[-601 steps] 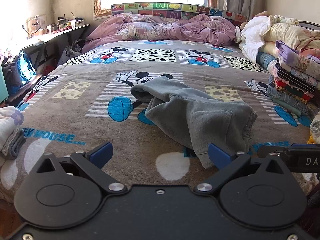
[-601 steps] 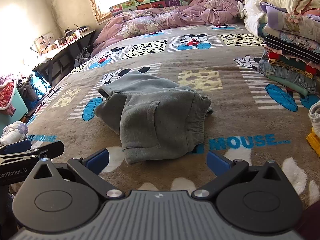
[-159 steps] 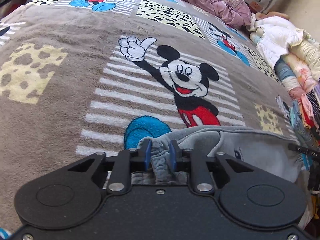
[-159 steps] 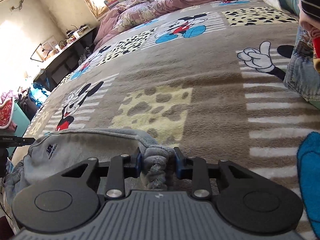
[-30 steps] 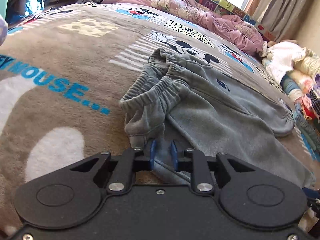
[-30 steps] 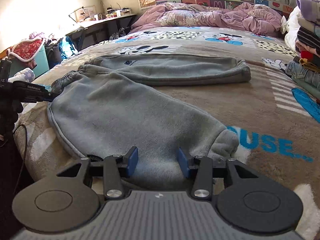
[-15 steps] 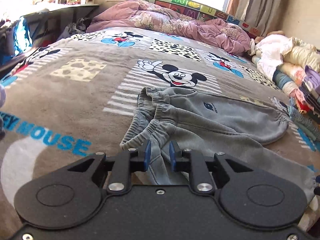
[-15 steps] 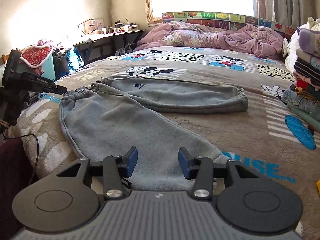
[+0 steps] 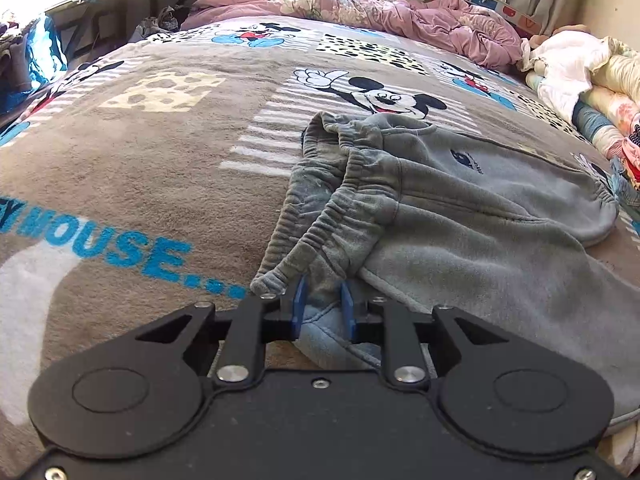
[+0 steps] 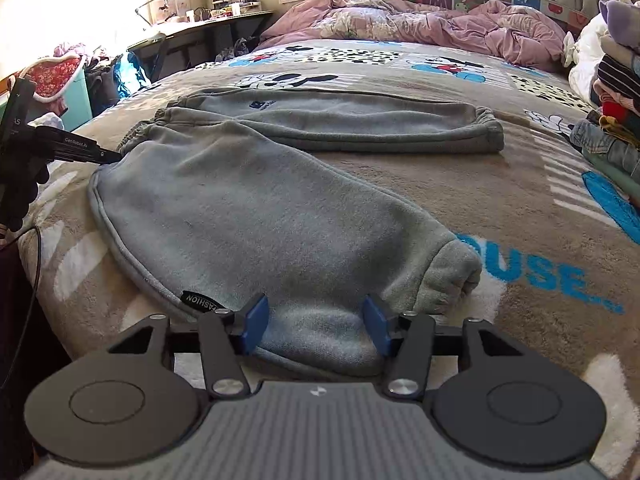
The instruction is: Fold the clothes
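Grey sweatpants [image 10: 256, 200] lie spread on the Mickey Mouse blanket [image 10: 500, 196], the two legs side by side, waistband to the left. My left gripper [image 9: 322, 307] is shut on the near waistband corner of the sweatpants [image 9: 460, 216]. It also shows at the left of the right wrist view [image 10: 108, 156]. My right gripper [image 10: 316, 322] is open, its blue pads either side of the near leg's hem, next to the cuff [image 10: 452, 276].
A stack of folded clothes [image 10: 612, 92] stands along the bed's right side. A crumpled pink duvet [image 10: 420, 20] lies at the headboard. A desk [image 10: 192, 28] and a basket of clothes [image 10: 60, 80] stand left of the bed.
Both grippers have dropped lower and closer to the sweatpants. The left stays shut on the waistband; the right stays open at the near leg's hem.
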